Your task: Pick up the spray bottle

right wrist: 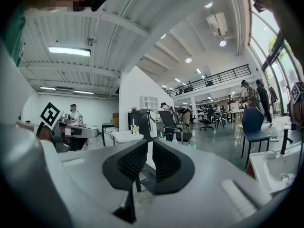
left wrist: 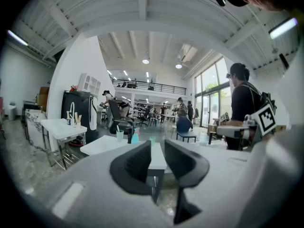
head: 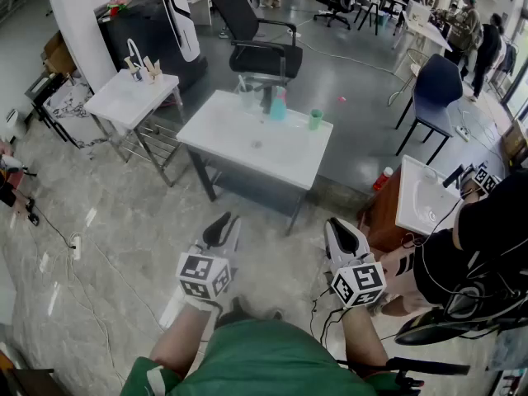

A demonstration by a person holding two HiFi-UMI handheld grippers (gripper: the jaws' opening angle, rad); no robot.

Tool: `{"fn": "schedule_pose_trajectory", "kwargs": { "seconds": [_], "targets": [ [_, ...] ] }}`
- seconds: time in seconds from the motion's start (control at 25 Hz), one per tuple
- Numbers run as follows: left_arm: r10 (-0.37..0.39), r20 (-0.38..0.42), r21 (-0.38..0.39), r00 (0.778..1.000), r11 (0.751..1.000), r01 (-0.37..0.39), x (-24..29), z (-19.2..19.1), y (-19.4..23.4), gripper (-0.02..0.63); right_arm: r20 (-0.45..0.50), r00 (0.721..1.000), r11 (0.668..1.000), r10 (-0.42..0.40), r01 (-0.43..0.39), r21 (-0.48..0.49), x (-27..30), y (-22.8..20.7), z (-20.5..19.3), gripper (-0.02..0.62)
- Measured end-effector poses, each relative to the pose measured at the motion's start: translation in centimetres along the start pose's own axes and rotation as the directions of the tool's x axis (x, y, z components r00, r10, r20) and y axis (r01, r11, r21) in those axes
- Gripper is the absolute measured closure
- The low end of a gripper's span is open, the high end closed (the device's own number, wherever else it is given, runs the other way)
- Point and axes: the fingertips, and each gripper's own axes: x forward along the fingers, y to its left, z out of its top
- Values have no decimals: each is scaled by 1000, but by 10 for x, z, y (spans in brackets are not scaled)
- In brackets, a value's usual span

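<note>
The teal spray bottle (head: pixel 278 106) stands upright at the far edge of a white table (head: pixel 239 151), between a clear cup (head: pixel 250 96) and a green cup (head: pixel 315 120). Both grippers hang level well short of the table's near edge, far from the bottle. My left gripper (head: pixel 223 225) holds nothing, and in its own view a narrow gap shows between its jaws (left wrist: pixel 157 148), with the spray bottle (left wrist: pixel 135 136) far ahead. My right gripper (head: pixel 340 231) is shut and empty (right wrist: pixel 150 148). The spray bottle (right wrist: pixel 175 137) shows small, just right of its jaws.
A black office chair (head: pixel 260 52) stands behind the table, and a blue chair (head: pixel 433 85) is to the right. A small white side table (head: pixel 128 97) is at left, another white table (head: pixel 421 196) and a red bottle (head: pixel 381 178) at right. Cables cross the floor (head: pixel 58 229).
</note>
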Motion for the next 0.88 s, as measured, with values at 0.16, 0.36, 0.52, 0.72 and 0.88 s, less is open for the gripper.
{"fn": "schedule_pose_trajectory", "kwargs": {
  "seconds": [0.16, 0.36, 0.52, 0.72, 0.88],
  "targets": [
    [4, 1, 9, 1000, 1000, -4, -7, -1, -6, 519, 2, 1000, 1000, 11, -11, -5, -11, 7, -2, 563],
    [21, 3, 3, 1000, 1000, -21, -13, -2, -5, 519, 12, 1000, 1000, 20, -19, -10, -12, 6, 0, 563],
    [53, -7, 5, 999, 999, -53, -9, -7, 11, 519, 25, 1000, 1000, 8, -8, -9, 0, 1, -4, 561],
    [70, -11, -7, 997, 998, -70, 16, -7, 40, 519, 19, 1000, 1000, -2, 2, 13, 32, -14, -4, 561],
    [65, -3, -25, 998, 998, -65, 47, 1, 67, 518, 11, 1000, 1000, -13, 13, 11, 65, -28, 2, 561]
  ]
}}
